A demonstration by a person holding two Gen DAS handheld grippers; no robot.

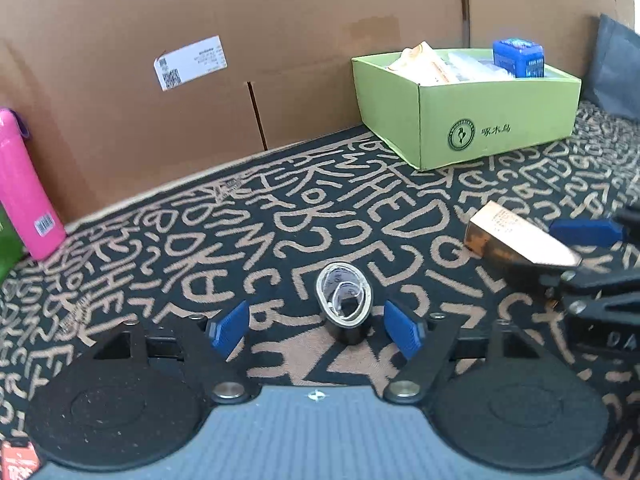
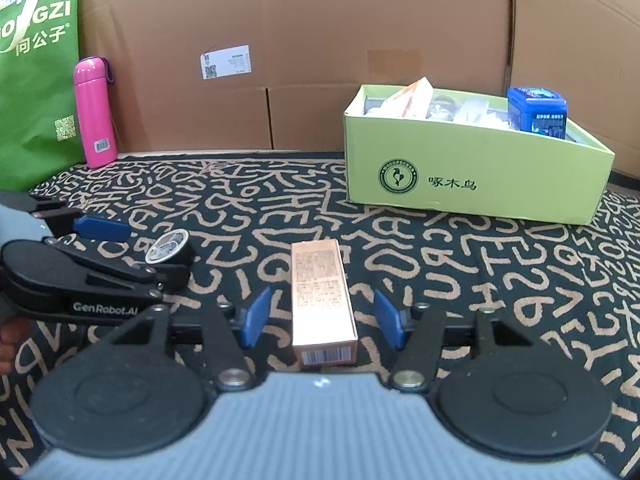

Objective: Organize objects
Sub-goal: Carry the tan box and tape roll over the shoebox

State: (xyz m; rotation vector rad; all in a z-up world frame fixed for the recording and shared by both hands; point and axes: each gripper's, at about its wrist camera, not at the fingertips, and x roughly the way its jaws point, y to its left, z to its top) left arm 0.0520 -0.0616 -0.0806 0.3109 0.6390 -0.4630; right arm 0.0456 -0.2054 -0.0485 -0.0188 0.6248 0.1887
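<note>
A black tape roll (image 1: 346, 300) stands on the patterned mat (image 1: 200, 248), between the blue pads of my left gripper (image 1: 316, 314). The pads stand apart from it on both sides, so the gripper is open. In the right wrist view a long copper-coloured carton (image 2: 320, 296) lies flat between the pads of my right gripper (image 2: 323, 314), with a gap on each side; this gripper is open too. The same carton (image 1: 516, 240) shows at the right of the left wrist view. The tape roll (image 2: 170, 246) shows at the left of the right wrist view.
A light green open box (image 2: 472, 184) stands at the back right and holds a blue tin (image 2: 538, 110) and pale packets. A pink bottle (image 2: 95, 112) and a green bag (image 2: 36, 80) stand at the back left. Cardboard walls (image 2: 300, 40) close off the back.
</note>
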